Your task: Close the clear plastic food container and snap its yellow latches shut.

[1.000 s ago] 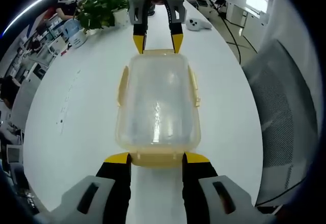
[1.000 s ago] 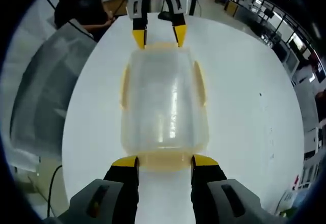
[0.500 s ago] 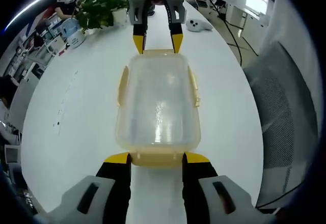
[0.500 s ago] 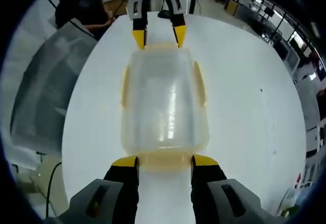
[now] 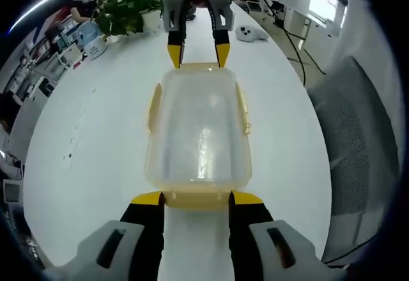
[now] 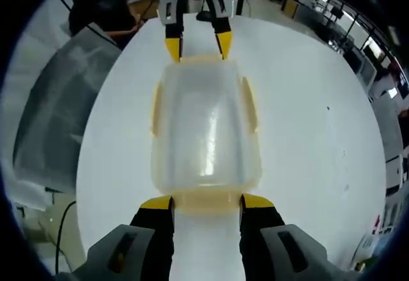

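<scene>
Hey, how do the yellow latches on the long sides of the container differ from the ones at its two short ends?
The side latches run along the long edges of the container, with no gripper near them. The end latches are shorter and wider, and each sits between open jaws: the near one at the left gripper, the far one at the right gripper. All are translucent yellow.

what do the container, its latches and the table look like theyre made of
Container: clear, slightly cloudy plastic; the table shows through it and light glints on the lid. Latches: opaque yellow plastic, probably. Table: smooth white top, likely laminate.
</scene>
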Available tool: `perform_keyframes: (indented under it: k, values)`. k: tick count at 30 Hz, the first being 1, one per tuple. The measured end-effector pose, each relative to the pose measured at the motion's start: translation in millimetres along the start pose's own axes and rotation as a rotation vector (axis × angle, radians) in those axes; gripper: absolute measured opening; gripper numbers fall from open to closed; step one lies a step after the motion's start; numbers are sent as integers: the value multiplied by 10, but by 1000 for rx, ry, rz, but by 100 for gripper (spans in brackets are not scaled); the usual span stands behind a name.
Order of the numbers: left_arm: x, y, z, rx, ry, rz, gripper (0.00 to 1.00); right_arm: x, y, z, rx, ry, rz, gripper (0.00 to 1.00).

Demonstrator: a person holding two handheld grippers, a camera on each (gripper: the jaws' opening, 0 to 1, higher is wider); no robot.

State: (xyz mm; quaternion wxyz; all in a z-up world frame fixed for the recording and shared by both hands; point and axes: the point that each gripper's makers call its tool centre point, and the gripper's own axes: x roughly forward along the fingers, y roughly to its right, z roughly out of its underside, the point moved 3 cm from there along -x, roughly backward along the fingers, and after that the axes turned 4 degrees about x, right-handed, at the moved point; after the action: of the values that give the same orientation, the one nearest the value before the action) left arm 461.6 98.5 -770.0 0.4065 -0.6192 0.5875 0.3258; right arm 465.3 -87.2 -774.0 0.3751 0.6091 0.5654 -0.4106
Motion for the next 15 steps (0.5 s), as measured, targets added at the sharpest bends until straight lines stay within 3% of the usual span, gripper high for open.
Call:
perform_keyframes:
  k: [15]
  values:
    - [30,19,16,-6,15,28,39,25,-31,16,23,2,-26,39]
